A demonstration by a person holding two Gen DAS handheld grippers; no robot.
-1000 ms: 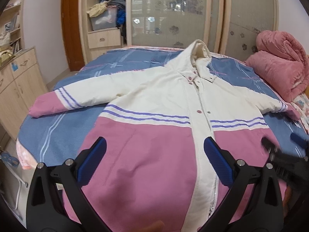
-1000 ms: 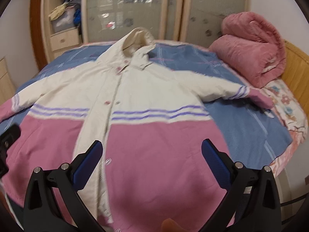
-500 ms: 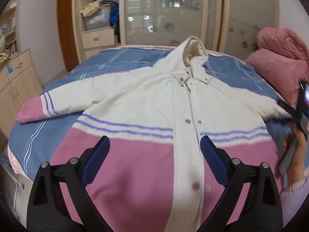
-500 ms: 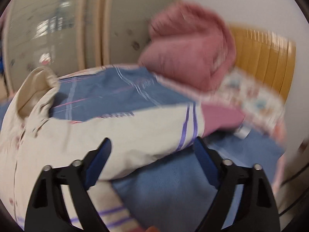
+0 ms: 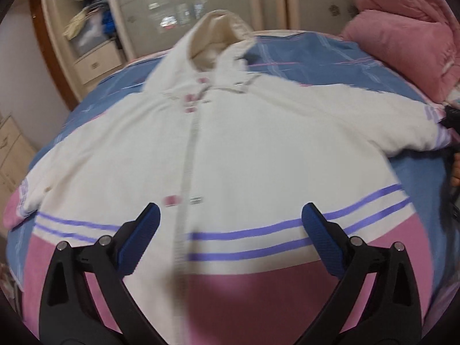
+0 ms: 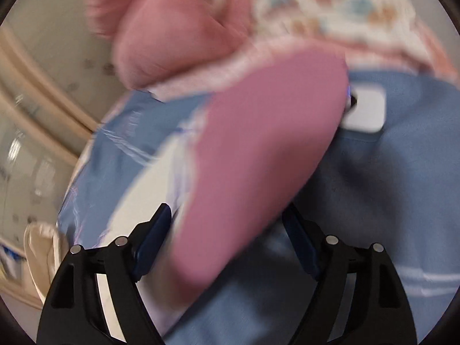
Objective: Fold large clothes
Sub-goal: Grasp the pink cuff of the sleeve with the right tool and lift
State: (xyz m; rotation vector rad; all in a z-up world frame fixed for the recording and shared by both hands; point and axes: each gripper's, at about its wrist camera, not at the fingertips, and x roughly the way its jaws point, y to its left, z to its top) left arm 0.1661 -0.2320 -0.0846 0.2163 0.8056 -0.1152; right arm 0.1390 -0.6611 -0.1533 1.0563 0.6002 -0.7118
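Right hand-held gripper (image 6: 227, 241) now astride pink cuff (image 6: 258, 155), jaws opening, unpinched; prev. over coat (image 5: 230, 149) hem.

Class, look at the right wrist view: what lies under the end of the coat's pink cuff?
A white rounded device on the blue bedsheet pokes out from under the pink cuff. Its near edge is covered by the cuff, so its full shape and what it is cannot be told.

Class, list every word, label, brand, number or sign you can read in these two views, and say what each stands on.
None can be read.
The coat shows only stripes and snaps, no lettering.
The white object beside the pink cuff is too blurred to show any marking.
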